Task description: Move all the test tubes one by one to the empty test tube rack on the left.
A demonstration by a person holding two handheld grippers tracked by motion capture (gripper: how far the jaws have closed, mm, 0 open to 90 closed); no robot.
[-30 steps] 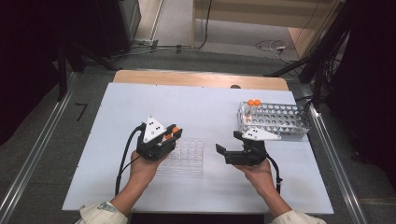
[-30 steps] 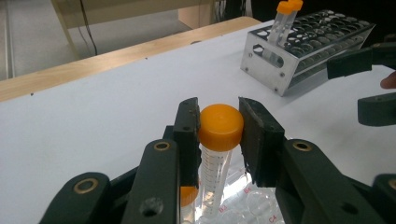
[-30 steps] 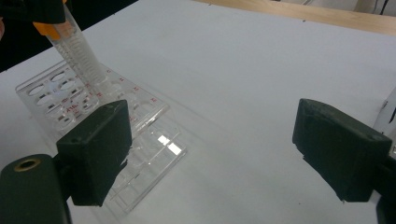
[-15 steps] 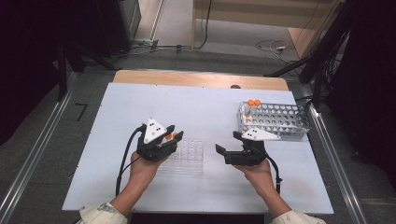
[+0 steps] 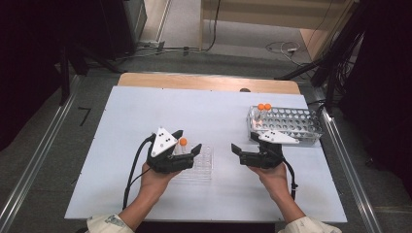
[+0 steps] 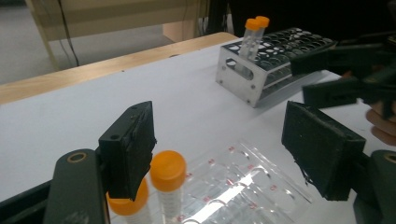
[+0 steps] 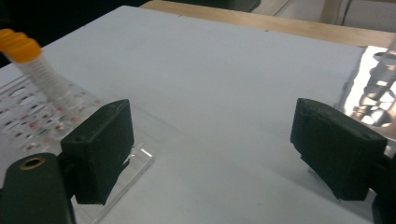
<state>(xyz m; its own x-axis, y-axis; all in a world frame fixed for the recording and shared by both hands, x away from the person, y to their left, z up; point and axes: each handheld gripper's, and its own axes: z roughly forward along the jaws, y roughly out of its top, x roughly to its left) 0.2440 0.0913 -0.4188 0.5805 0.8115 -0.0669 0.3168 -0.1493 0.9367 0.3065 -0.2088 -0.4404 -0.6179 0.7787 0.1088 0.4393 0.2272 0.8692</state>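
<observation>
A clear plastic rack (image 5: 201,162) (image 6: 243,179) lies on the white table. Two orange-capped tubes stand in it (image 6: 168,172) (image 7: 35,63); one cap (image 6: 125,205) is partly hidden behind a jaw. My left gripper (image 5: 188,141) (image 6: 224,149) is open around the tube (image 5: 182,142). Its jaws have just been opening, and the tube stands free close by the left jaw, with no pad pressing on it. My right gripper (image 5: 243,143) (image 7: 219,149) is open and empty, pointing left between the two racks. A metal rack (image 5: 291,124) (image 6: 280,56) holds two more orange-capped tubes (image 5: 264,108) (image 6: 254,25).
The white table top (image 5: 194,107) lies on a wooden board whose far edge (image 5: 204,81) shows. Metal rails (image 5: 39,160) run along both sides. Cables (image 5: 282,48) lie on the floor beyond the table.
The left gripper's jaws have spread apart from the tube they were closed on; the orange cap now shows between them. Both hands stayed in place.
</observation>
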